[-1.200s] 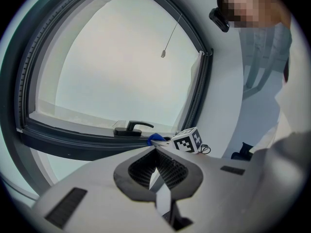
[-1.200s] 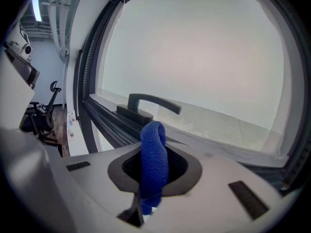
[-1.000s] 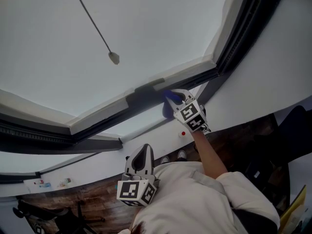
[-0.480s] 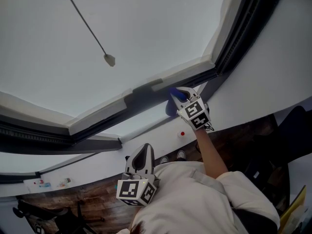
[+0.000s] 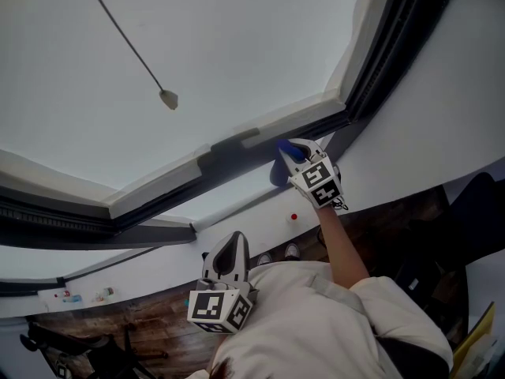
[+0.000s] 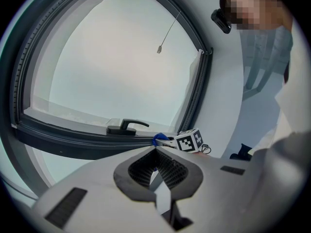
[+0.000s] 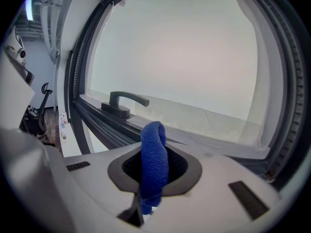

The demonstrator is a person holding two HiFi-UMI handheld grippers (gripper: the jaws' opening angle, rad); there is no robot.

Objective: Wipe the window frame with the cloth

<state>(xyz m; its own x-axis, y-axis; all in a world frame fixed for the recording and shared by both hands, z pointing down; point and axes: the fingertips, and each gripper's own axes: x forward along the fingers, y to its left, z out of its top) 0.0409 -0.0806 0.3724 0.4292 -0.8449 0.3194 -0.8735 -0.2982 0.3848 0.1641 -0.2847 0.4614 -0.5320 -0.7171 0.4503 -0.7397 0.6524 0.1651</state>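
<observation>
Right gripper (image 5: pixel 292 151) has shifted right along the window frame (image 5: pixel 146 204), clamping the blue cloth (image 7: pixel 154 164); left gripper (image 5: pixel 233 242) closed, empty.

The dark wooden floor (image 5: pixel 150 316) carries the person's shoes (image 5: pixel 293 250). Small coloured items (image 5: pixel 71 298) lie at its edge, beside the white wall (image 5: pixel 142 271).

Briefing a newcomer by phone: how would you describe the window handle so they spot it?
Find the big window, then its dark lower frame. The handle sits on it, left of the blue cloth: the only lever sticking up.
</observation>
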